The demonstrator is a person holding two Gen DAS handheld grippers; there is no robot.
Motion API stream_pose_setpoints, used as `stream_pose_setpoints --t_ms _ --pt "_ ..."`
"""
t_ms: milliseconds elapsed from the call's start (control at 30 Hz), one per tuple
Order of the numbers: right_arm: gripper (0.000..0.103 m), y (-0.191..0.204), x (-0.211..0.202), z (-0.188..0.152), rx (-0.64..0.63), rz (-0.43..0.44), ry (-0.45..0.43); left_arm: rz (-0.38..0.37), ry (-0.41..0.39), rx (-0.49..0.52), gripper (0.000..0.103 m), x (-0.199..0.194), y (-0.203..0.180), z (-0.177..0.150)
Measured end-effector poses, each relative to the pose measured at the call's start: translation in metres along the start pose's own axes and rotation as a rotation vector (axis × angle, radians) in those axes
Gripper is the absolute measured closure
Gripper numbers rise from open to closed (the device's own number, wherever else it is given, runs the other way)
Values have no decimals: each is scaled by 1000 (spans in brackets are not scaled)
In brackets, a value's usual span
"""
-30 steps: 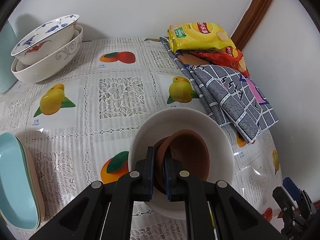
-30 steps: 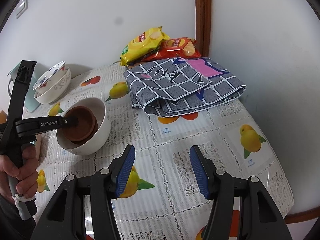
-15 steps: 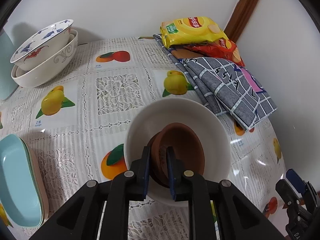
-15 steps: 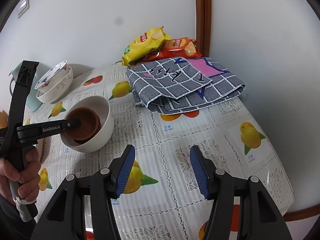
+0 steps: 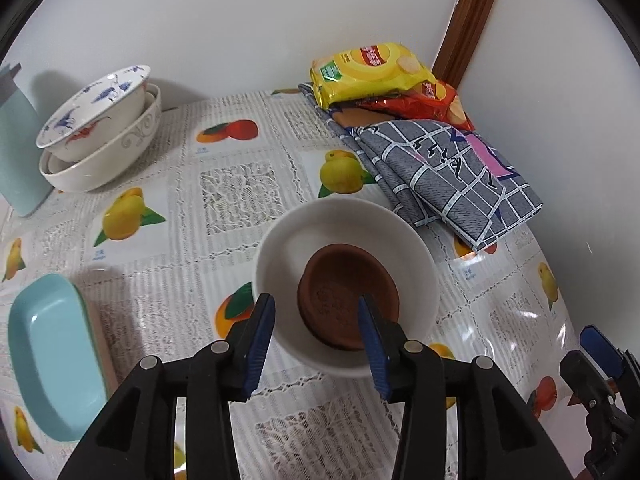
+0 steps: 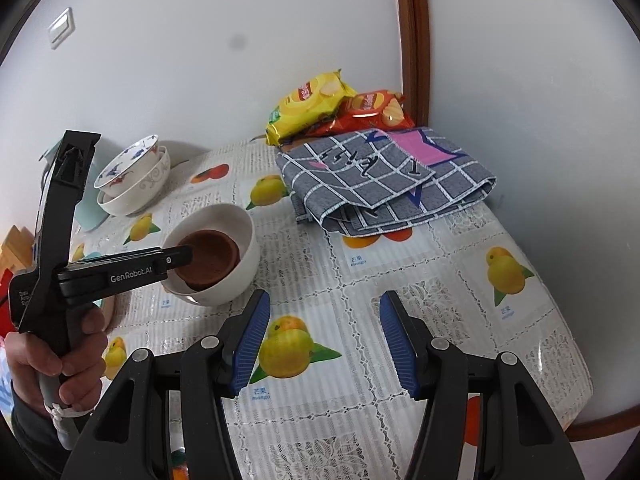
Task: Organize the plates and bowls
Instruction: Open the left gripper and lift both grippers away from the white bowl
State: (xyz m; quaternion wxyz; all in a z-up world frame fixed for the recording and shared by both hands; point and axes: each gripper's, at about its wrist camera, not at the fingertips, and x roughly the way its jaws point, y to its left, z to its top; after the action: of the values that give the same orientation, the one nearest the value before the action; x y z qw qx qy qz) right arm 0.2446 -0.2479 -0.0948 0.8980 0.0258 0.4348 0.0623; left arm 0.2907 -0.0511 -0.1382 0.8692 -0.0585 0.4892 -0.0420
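Note:
A brown clay bowl [image 5: 340, 280] lies flat inside a white bowl [image 5: 340, 220] on the fruit-print tablecloth. My left gripper [image 5: 316, 320] hovers over their near side. Its jaws are opening, the brown bowl's near rim sits between them, and the pads touch nothing. From the right wrist view the left gripper [image 6: 182, 256], held in a person's hand, reaches over the white bowl [image 6: 240, 264] and the brown bowl [image 6: 210, 258]. My right gripper [image 6: 324, 336] stands open above bare tablecloth. Two patterned bowls [image 5: 100, 120] are stacked at the back left. A teal dish [image 5: 48, 360] lies at the left.
A folded grey checked cloth [image 5: 448, 176] and two chip bags [image 5: 368, 68] fill the back right corner. A pale teal container [image 5: 16, 152] stands by the stacked bowls. The table's edge [image 6: 580, 412] curves close on the right.
The left jaws, shut on the brown bowl's rim before, have spread apart and let it go. The tilted brown bowl now lies flat in the white bowl. Both grippers have drawn back a little.

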Motion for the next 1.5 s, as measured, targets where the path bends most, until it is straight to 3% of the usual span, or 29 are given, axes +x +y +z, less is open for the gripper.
stream_pose_setpoints --t_ms 267,500,600,800,967,1167,1333,1500 --pt "46 19 -25 0 -36 -1 -46 40 -44 -9 61 -36 13 -9" --pt "30 34 -50 -3 -49 -7 -122 127 -107 29 56 -71 17 -24" --pt "30 40 -57 -3 -46 -3 -137 162 -127 42 52 -83 16 -31" --pt "30 54 -61 -6 -55 -20 -124 95 -178 34 50 -106 21 -41" --pt "29 63 -67 -8 -58 -92 -143 77 -222 59 50 -125 24 -44" --pt "29 68 -68 -5 -4 -20 -99 105 -257 66 50 -139 34 -44" --pt "29 83 -69 -4 -43 -52 -98 84 -274 60 50 -147 43 -41" --pt "30 86 -69 0 -26 -11 -96 88 -271 59 50 -147 49 -38"
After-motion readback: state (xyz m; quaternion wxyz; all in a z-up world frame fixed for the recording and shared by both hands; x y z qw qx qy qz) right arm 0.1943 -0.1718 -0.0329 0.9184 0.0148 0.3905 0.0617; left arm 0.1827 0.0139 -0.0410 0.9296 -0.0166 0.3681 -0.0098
